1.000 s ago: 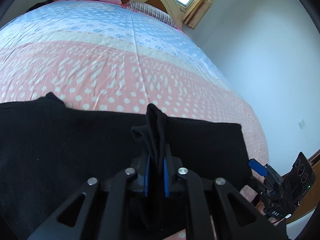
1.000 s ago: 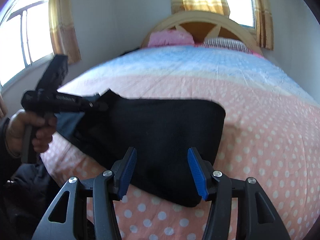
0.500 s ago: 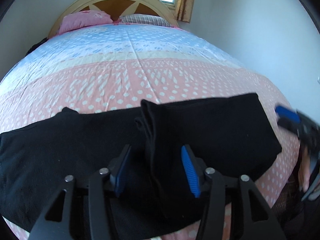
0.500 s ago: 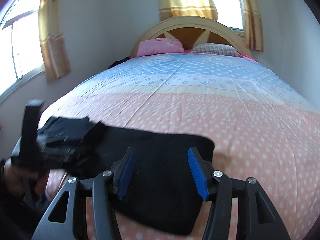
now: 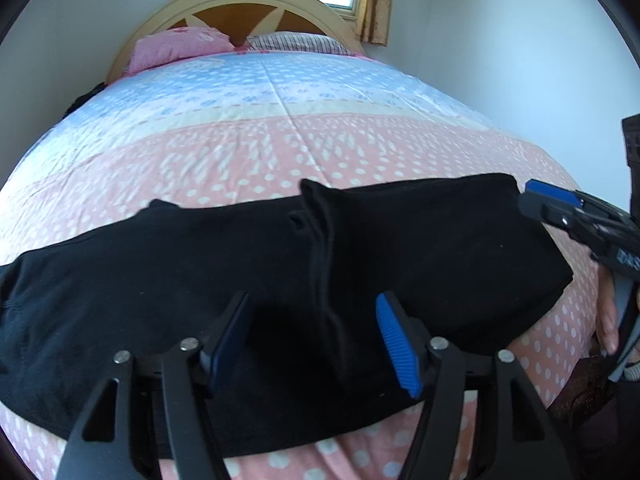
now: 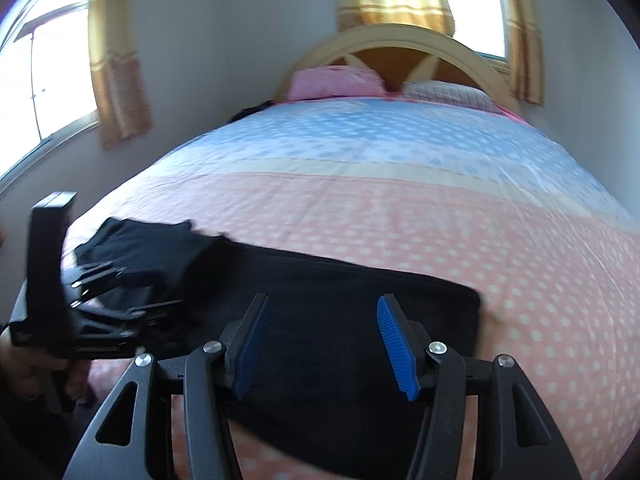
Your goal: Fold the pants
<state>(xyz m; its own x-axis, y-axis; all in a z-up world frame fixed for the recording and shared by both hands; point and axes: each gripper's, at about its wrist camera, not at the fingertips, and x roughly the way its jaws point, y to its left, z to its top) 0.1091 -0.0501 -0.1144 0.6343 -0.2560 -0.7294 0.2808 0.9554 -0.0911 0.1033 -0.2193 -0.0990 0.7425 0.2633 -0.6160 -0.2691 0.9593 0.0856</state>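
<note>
The black pants (image 5: 200, 280) lie flat across the foot of the bed, with a folded layer (image 5: 440, 248) on their right part and a raised crease in the middle. My left gripper (image 5: 316, 336) is open and empty just above the crease. My right gripper (image 6: 324, 344) is open and empty above the right end of the pants (image 6: 344, 320). The right gripper also shows at the right edge of the left wrist view (image 5: 560, 208), beside the pants' corner. The left gripper shows in the right wrist view (image 6: 100, 280) over the left part of the pants.
The bed (image 5: 280, 140) has a pink and blue dotted cover. A pink pillow (image 5: 180, 44) and a striped pillow (image 5: 296, 40) lie by the wooden headboard (image 5: 240, 12). White walls and curtained windows (image 6: 116, 60) surround it. A dark item (image 6: 252, 112) lies at the far left bed edge.
My left gripper has let go of the pants fold, opened and pulled back. The folded layer now lies flat. My right gripper stayed open and drew back towards the bed's foot.
</note>
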